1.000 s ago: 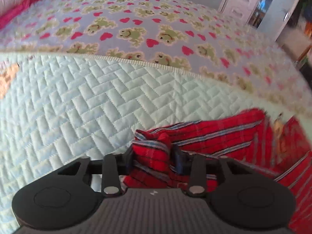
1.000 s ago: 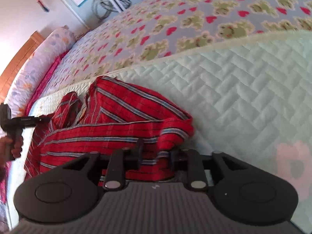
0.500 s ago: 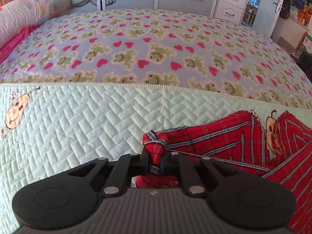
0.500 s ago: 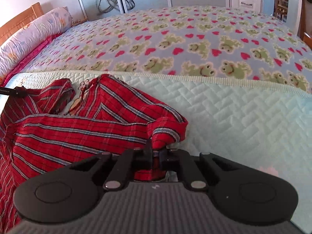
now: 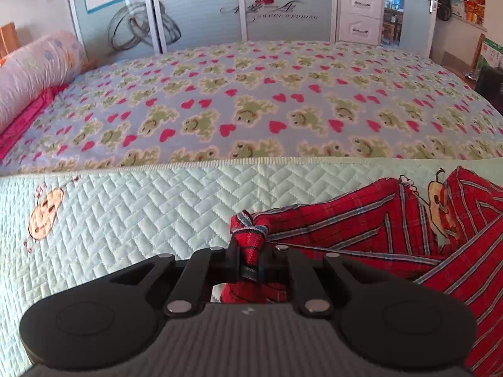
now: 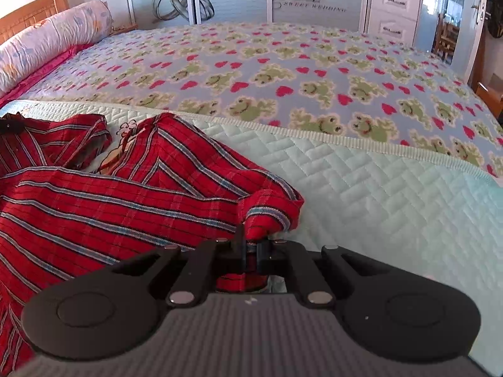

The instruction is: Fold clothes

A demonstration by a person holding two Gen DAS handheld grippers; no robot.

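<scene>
A red plaid garment point(image 5: 361, 229) with blue-grey stripes lies rumpled on a pale green quilted mat point(image 5: 141, 207). My left gripper point(image 5: 250, 260) is shut on a bunched corner of it, lifted a little off the mat. The same red plaid garment point(image 6: 110, 201) spreads left in the right wrist view. There my right gripper point(image 6: 250, 251) is shut on its other corner, which folds over above the pads. The far tip of the left gripper point(image 6: 11, 124) shows at the left edge of the right wrist view.
The mat lies on a bed under a frog-and-heart blanket point(image 5: 251, 103). A long bolster pillow point(image 5: 34, 72) lies at the head on the left. Wardrobe doors point(image 5: 201, 9) and a white drawer unit point(image 5: 361, 15) stand behind; a doorway point(image 6: 452, 15) opens at the far right.
Both grippers closed on the garment's corners and rose, lifting the cloth edges off the mat. The views tilted up, so the wardrobe and room came into sight.
</scene>
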